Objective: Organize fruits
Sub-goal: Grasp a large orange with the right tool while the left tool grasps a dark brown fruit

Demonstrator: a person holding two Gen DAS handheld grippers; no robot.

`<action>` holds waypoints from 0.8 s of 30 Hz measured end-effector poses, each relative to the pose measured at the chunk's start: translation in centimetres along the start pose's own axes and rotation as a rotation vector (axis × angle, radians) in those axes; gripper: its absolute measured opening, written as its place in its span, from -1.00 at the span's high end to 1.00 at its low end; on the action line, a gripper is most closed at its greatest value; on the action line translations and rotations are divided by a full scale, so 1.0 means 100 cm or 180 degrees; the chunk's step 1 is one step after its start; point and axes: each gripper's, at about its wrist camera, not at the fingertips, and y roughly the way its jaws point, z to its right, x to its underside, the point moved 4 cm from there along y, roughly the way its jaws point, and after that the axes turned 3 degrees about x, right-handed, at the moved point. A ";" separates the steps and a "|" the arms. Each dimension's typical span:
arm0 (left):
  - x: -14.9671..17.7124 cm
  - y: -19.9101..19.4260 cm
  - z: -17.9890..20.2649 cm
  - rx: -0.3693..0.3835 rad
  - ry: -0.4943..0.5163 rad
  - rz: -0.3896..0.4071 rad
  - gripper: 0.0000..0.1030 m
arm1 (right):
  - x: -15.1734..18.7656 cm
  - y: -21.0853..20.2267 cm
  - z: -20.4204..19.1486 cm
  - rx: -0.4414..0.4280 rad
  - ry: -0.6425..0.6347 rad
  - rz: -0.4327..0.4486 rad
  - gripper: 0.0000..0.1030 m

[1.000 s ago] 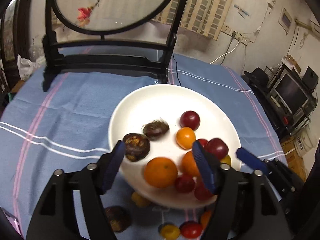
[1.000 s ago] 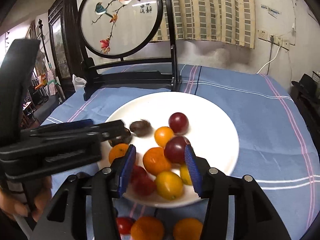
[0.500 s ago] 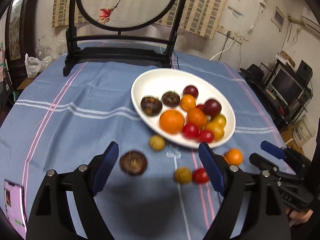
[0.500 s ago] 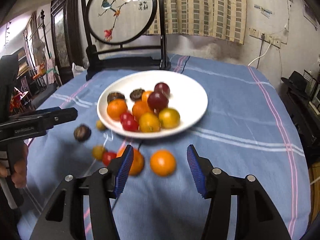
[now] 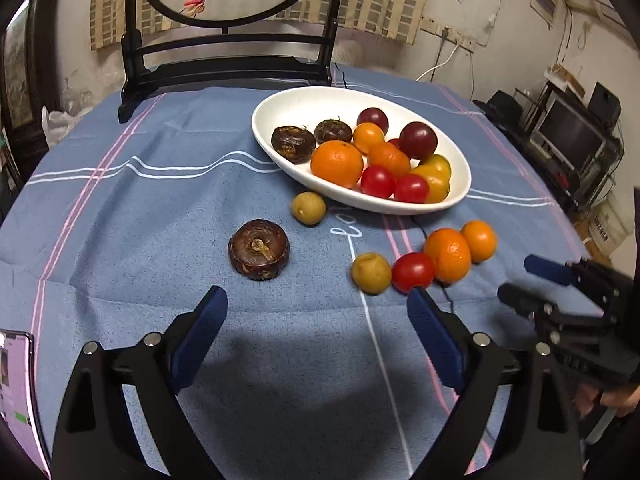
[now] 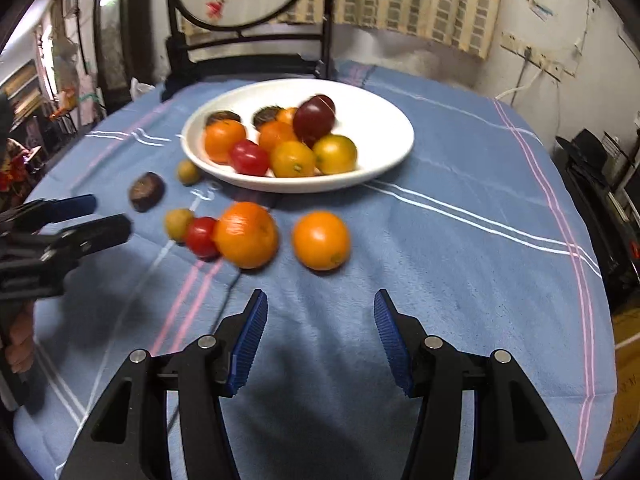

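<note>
A white plate [image 5: 304, 106] [image 6: 384, 120] holds several oranges, red and dark tomatoes and two brown water chestnuts. On the blue cloth in front of it lie a brown water chestnut [image 5: 259, 249] [image 6: 146, 191], two small yellow fruits [image 5: 308, 208] [image 5: 371, 272], a red tomato [image 5: 413, 272] [image 6: 201, 237] and two oranges [image 5: 447, 255] [image 5: 479, 240] [image 6: 245, 234] [image 6: 321, 240]. My left gripper [image 5: 316, 320] is open and empty, near of the chestnut. My right gripper [image 6: 320, 320] is open and empty, near of the two oranges.
A black-framed round embroidered screen [image 5: 228, 20] [image 6: 244, 8] stands at the table's far edge behind the plate. A phone [image 5: 14, 376] lies at the near left corner. Shelves with electronics [image 5: 572, 136] stand to the right of the table.
Both grippers have pulled back from the plate toward the near edge and stay open. The loose fruits on the cloth have come into view.
</note>
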 end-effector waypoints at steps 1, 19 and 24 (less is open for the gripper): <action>0.000 0.001 0.000 0.0012 0.0006 -0.0001 -0.73 | -0.002 0.005 0.001 0.0028 -0.0005 -0.0032 -0.09; 0.004 0.013 -0.012 -0.0012 -0.0080 -0.0089 -0.73 | -0.021 0.030 -0.002 -0.0219 0.0140 -0.0111 0.26; 0.000 0.010 -0.010 -0.0178 -0.0008 -0.0039 -0.73 | -0.012 0.009 -0.006 -0.0390 0.0113 -0.0023 0.26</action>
